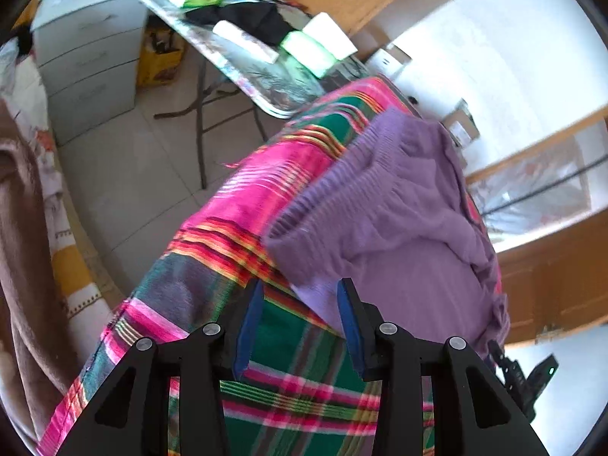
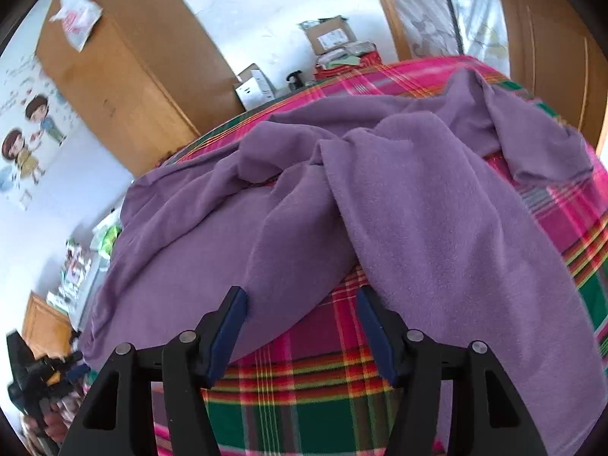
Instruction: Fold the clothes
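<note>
Purple fleece garment (image 2: 380, 197) lies rumpled on a bed covered with a pink-and-green plaid blanket (image 1: 243, 205), and neither gripper has hold of it. Furthest left in the left wrist view, a brown towel (image 1: 22, 250) hangs at the frame edge, then come tiled floor and a folding table (image 1: 250, 72) loaded with packets, all well apart from the work. The left gripper (image 1: 300, 323) points down at the ribbed hem of the garment; its jaws stand partly open with only plaid cloth and the tip of a purple edge showing between them, nothing pinched. In the right wrist view the right gripper (image 2: 302, 326) hovers with jaws spread wide over bare blanket, in the gap between two lobes of purple fabric, its pads touching nothing. This looks like the start of a fold: each gripper needs to take an edge, lift and spread the garment flat before any crease can be made. Bunching hides the garment's shape, so sleeves, legs or neckline cannot be told apart, and its far side is cut off behind folds.
</note>
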Demonstrator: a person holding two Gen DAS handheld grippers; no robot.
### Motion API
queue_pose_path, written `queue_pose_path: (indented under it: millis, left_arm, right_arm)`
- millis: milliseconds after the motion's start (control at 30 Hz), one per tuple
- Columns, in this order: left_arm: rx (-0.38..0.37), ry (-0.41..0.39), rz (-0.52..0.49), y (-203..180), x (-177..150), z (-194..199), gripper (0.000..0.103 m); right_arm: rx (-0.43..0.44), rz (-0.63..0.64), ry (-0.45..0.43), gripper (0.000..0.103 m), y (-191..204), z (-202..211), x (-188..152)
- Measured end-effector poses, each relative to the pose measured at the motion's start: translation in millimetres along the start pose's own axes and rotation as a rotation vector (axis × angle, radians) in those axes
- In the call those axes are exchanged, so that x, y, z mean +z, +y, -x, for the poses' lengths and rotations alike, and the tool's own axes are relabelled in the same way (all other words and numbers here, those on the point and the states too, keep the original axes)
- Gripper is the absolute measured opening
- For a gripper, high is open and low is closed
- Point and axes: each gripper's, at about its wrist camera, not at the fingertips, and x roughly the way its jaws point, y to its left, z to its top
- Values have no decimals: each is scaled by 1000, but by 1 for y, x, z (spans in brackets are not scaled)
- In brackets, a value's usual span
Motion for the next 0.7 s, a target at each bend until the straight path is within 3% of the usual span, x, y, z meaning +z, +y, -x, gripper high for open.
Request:
queue_pose_path:
  millis: [133,633,700]
  left_arm:
    - [-33,0,68,8,7,-5,42]
    - [-77,-36,139,2,15,-16,42]
    - [-72,-40,145,2,15,-16,35]
  right_arm:
    - [-69,-28,-41,60,0,-6,1]
    - [-61,-68,-22,22,-6,-18,2]
    - [-59,-55,-34,13,-3,-17,2]
